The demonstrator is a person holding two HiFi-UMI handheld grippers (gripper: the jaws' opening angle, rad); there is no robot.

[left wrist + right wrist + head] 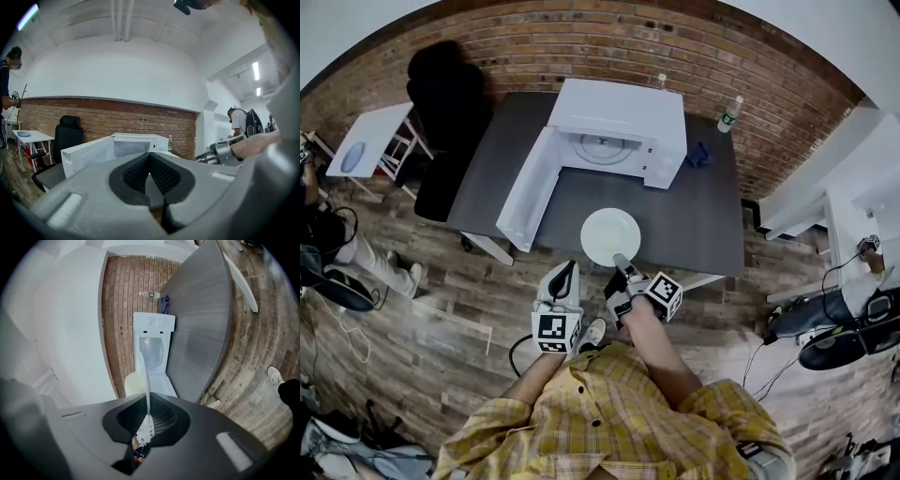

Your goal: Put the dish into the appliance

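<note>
A white microwave (pixel 619 131) stands at the back of the grey table (pixel 698 220), its door (pixel 528 190) swung open to the left and the turntable visible inside. My right gripper (pixel 622 263) is shut on the near rim of a white dish (pixel 610 234), which it holds level above the table's front part. In the right gripper view the dish (pixel 143 373) shows edge-on as a thin white line running out from the gripper (pixel 147 417) toward the microwave (pixel 153 341). My left gripper (pixel 568 274) hovers beside it at the table's front edge, shut and holding nothing. The left gripper view shows that gripper (pixel 150 158) and the open microwave (pixel 123 149).
A black office chair (pixel 441 89) stands left of the table, with a small white table (pixel 364 139) beyond it. A bottle (pixel 729 113) and a blue cloth (pixel 699 155) lie near the back right corner. White desks with gear stand at the right. A person sits at the far left.
</note>
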